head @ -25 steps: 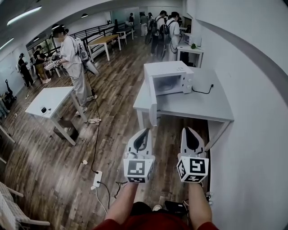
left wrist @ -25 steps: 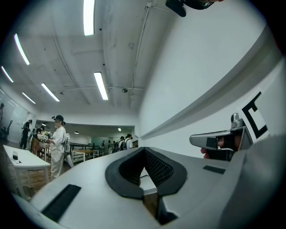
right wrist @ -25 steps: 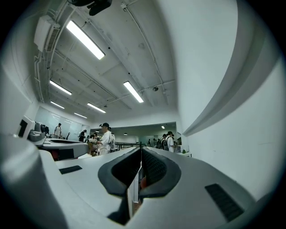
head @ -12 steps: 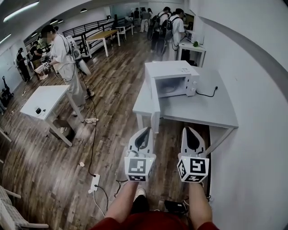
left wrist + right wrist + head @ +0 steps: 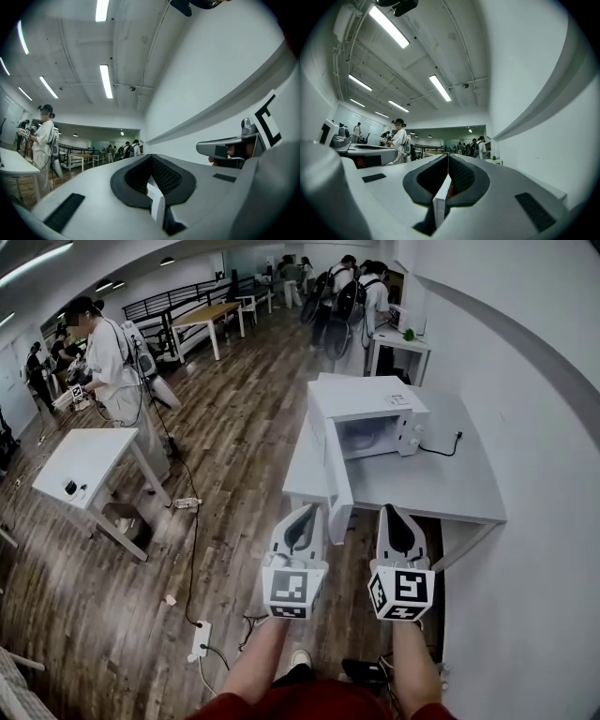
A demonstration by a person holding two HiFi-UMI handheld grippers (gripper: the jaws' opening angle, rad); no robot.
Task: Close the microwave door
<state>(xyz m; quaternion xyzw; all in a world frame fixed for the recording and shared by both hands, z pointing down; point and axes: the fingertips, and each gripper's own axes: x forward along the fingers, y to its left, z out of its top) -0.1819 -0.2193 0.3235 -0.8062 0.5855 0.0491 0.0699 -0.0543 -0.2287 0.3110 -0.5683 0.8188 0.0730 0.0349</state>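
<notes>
**Microwave door hanging open, both grippers shut and short of it**

The microwave sits on the near-left part of a grey table against the white wall, cavity facing the person. Its door is swung wide open on the left hinge and sticks out past the table's front edge, toward the grippers. A black cable runs from the microwave's right side across the tabletop to a plug.

The left gripper hangs just below the door's lower edge in the head view. Whether it touches can't be told from there, and its own view shows no contact. Its jaws are pressed together, nothing between them. The right gripper is beside it, tip under the table's front edge, and its jaws are also together and empty. Both point forward, roughly level, marker cubes facing the head camera, bare forearms behind them. Each gripper shows in the other's view: the right one at, the left one at.

Further out there's a wood floor with a power strip and its cord lying on it. A white desk stands to the left, and a person in white is behind it holding gear. A group with backpacks stands at the far end, by a small table with a plant.
</notes>
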